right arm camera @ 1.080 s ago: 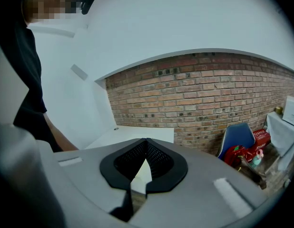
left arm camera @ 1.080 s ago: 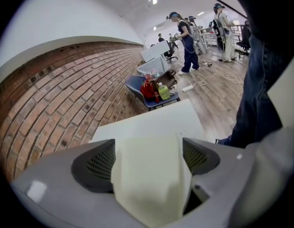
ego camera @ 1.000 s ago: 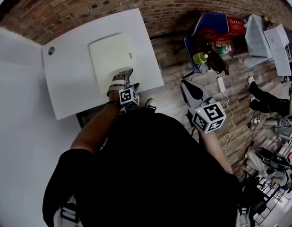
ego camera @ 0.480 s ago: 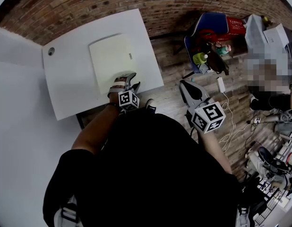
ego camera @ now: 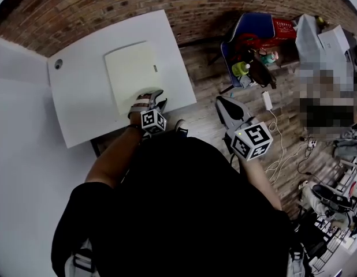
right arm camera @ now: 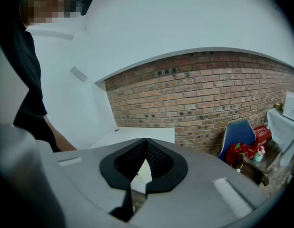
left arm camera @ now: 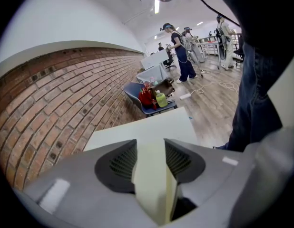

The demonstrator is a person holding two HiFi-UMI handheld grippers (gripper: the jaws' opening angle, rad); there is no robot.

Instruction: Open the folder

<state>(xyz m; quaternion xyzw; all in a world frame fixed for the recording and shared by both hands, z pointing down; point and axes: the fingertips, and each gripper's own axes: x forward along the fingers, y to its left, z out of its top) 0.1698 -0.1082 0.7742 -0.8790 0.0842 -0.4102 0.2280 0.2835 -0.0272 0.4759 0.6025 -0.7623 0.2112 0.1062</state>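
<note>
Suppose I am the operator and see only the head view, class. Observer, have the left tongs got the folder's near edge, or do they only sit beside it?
Observer: In the left gripper view the folder fills the whole gap of the left gripper. Its tongs have just been closing and look to press on the folder from both sides.
Operator: And are the right tongs open and ready to help?
Observer: No. The right gripper view shows the right gripper with its tongs met at the tips and nothing between them.
</note>
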